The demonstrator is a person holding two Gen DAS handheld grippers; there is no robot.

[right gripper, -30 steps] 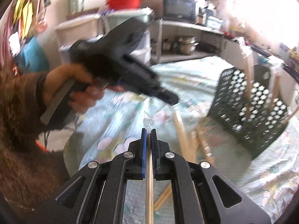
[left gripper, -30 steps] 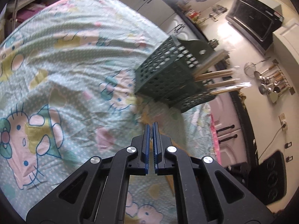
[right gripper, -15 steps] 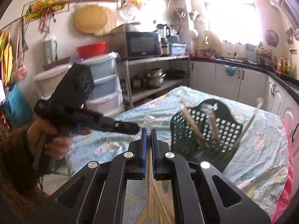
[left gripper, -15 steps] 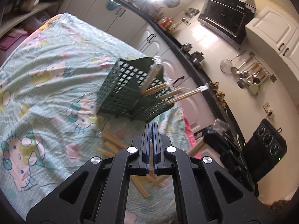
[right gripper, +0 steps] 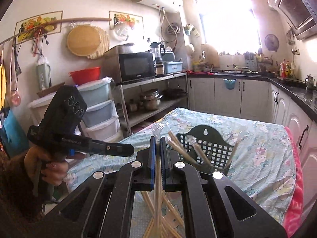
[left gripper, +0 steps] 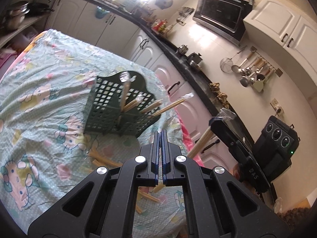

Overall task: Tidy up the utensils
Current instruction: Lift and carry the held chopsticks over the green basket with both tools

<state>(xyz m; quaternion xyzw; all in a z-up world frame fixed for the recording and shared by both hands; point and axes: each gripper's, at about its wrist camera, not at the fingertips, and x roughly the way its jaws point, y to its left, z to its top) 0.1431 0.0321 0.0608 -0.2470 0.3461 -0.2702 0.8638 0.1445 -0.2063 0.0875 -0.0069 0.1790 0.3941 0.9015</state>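
Observation:
A dark green perforated basket [left gripper: 111, 111] stands on the patterned tablecloth and holds several plastic-wrapped chopstick pairs; it also shows in the right wrist view [right gripper: 210, 150]. More wrapped chopsticks [left gripper: 103, 158] lie loose on the cloth in front of it. My left gripper [left gripper: 160, 136] is shut and empty, held above the cloth near the basket. My right gripper [right gripper: 158, 140] is shut on a wrapped chopstick pair [right gripper: 157, 178], held upright above the loose pile [right gripper: 168, 218]. The right gripper with its chopsticks [left gripper: 200, 142] shows at the right of the left wrist view.
The tablecloth [left gripper: 39, 91] covers the table, with a pink edge [right gripper: 295, 194] on the right. Counters and white cabinets [right gripper: 227, 95] run behind it. A metal shelf with pots [right gripper: 150, 101] and plastic drawers [right gripper: 97, 111] stand to the left.
Both grippers have risen and pulled back from the table. The right gripper has carried its chopstick pair up and toward the basket. The left gripper has stayed shut.

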